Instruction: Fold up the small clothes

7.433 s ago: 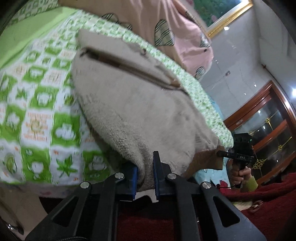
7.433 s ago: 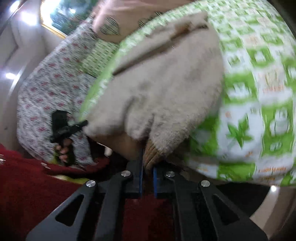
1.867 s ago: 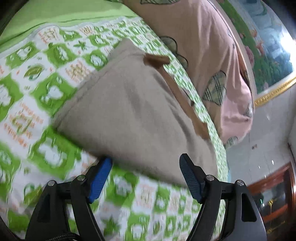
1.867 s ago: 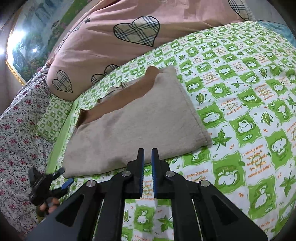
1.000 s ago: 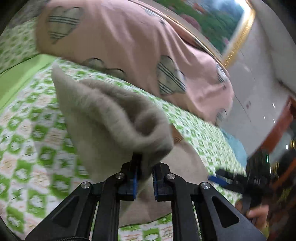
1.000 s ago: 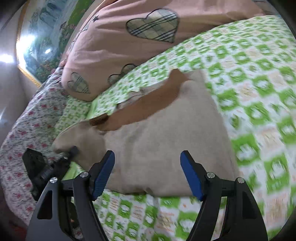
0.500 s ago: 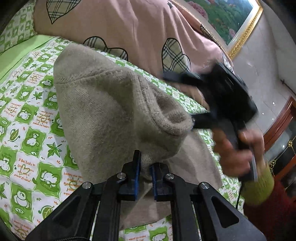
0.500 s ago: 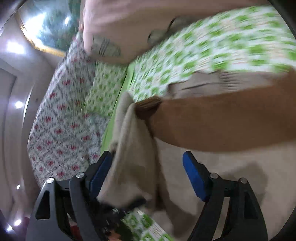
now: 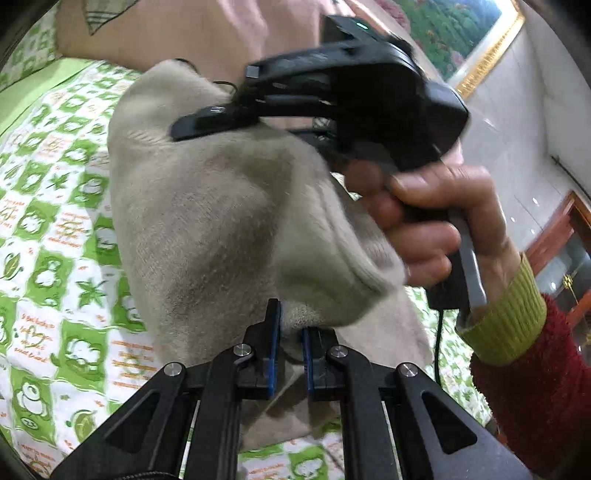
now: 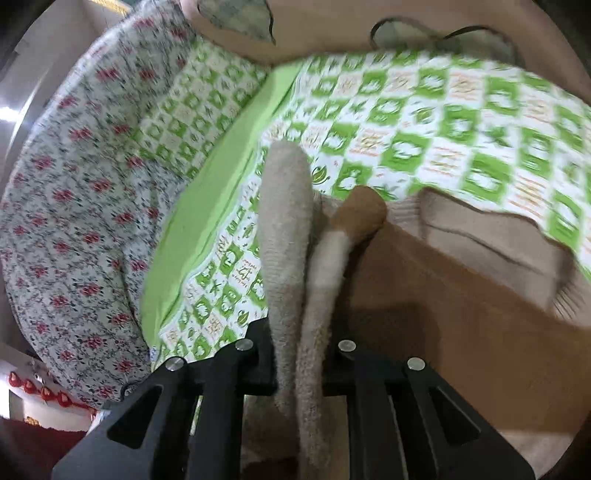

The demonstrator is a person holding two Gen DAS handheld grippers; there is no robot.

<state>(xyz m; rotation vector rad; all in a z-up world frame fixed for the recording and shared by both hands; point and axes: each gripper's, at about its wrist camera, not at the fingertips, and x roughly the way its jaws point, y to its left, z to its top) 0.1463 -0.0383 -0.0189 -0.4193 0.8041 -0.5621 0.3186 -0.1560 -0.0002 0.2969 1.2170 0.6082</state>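
Note:
A beige knitted garment [image 9: 221, 221] with brown trim lies on a green patterned bedsheet [image 9: 48, 229]. My left gripper [image 9: 290, 334] is shut on its near folded edge and holds it lifted. In the left wrist view my right gripper [image 9: 199, 123], held in a hand, reaches over the garment's far end. In the right wrist view my right gripper [image 10: 299, 354] is shut on a raised fold of the garment [image 10: 288, 236], beside the brown trim [image 10: 461, 314].
A pink quilt with checked hearts [image 9: 166, 33] is piled behind the garment. A floral bedcover [image 10: 74, 184] and a green pillow [image 10: 199, 92] lie at the left in the right wrist view. A wooden cabinet [image 9: 569, 236] stands at the right.
My right gripper has closed on the garment's far fold; half a second ago its jaws were open. My left gripper has kept its hold and the garment is folded further over.

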